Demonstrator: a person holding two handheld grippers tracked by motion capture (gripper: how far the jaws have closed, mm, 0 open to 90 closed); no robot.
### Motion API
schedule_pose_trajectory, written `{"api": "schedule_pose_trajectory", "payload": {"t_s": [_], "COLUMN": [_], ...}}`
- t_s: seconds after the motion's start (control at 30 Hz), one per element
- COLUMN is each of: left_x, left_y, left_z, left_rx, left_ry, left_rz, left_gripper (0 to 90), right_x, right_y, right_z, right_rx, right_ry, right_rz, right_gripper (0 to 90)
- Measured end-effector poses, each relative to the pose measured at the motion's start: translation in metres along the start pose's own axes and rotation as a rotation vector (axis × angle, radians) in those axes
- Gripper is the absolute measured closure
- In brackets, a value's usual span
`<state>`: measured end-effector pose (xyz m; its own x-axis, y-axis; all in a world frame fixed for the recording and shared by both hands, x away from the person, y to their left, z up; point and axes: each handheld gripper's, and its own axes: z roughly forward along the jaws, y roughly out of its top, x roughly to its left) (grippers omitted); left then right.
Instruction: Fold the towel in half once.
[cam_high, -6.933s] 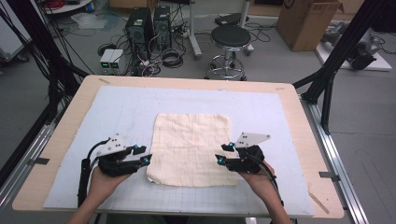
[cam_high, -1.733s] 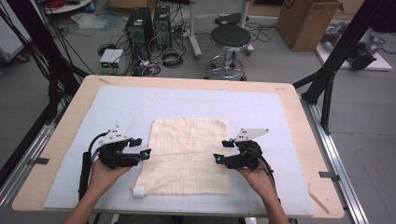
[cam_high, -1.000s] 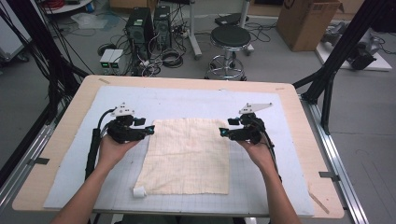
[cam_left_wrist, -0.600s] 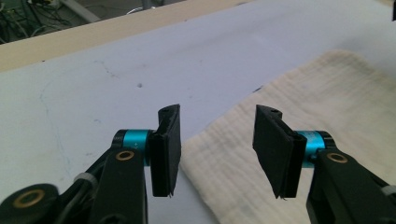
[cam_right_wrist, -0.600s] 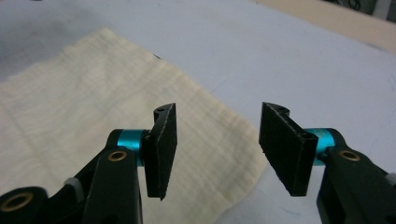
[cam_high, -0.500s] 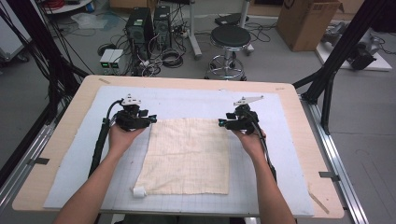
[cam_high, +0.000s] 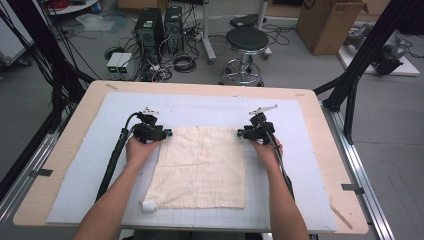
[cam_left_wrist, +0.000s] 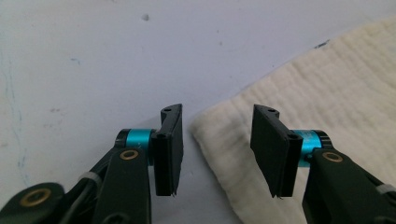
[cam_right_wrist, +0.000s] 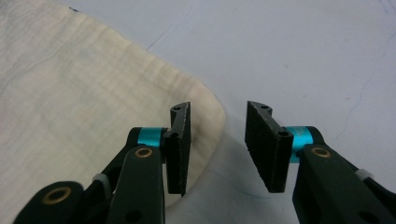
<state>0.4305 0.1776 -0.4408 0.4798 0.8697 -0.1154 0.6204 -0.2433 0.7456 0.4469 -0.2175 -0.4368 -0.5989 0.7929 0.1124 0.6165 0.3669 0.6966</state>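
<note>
A cream cloth (cam_high: 202, 167) lies flat on the pale blue mat. My left gripper (cam_high: 169, 133) is at its far left corner and my right gripper (cam_high: 239, 134) at its far right corner. In the left gripper view the cloth's rounded corner (cam_left_wrist: 212, 126) lies between the jaws of the left gripper (cam_left_wrist: 217, 151), which have just been closing; the pads stand apart from it. In the right gripper view the cloth corner (cam_right_wrist: 205, 109) sits under the left jaw of the right gripper (cam_right_wrist: 218, 147), whose jaws have also been closing, with a gap still between them.
The mat (cam_high: 310, 165) covers a wooden table (cam_high: 330, 137). A small white tag or roll (cam_high: 148, 205) sits at the cloth's near left corner. Black cables trail from both grippers along the forearms. Beyond the table stand a stool (cam_high: 245, 42) and computer towers (cam_high: 159, 27).
Both hands moved from the cloth's near side to its far corners and sank toward the mat. The cloth, folded before, now lies spread out longer toward the near edge.
</note>
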Motion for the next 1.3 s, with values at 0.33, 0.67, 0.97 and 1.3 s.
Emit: {"api": "schedule_pose_trajectory", "payload": {"t_s": [0.33, 0.67, 0.97, 1.3], "left_x": [-0.003, 0.003, 0.014, 0.018], "left_y": [0.001, 0.008, 0.031, 0.038], "left_z": [-0.001, -0.014, -0.026, -0.037], "left_rx": [0.012, -0.058, -0.086, -0.108], "left_ry": [0.054, 0.04, 0.055, 0.028], "left_rz": [0.028, 0.036, 0.034, 0.019], "left_gripper": [77.2, 87.0, 87.1, 87.4], "right_x": [0.005, 0.001, 0.006, 0.005], "right_y": [0.002, 0.005, 0.027, 0.033], "right_z": [0.005, -0.003, -0.011, -0.023], "right_rx": [0.01, -0.038, -0.07, -0.123], "right_ry": [0.031, 0.085, 0.098, 0.138], "right_rz": [-0.032, 0.018, -0.009, 0.014], "right_gripper": [83.6, 86.1, 86.4, 86.6]}}
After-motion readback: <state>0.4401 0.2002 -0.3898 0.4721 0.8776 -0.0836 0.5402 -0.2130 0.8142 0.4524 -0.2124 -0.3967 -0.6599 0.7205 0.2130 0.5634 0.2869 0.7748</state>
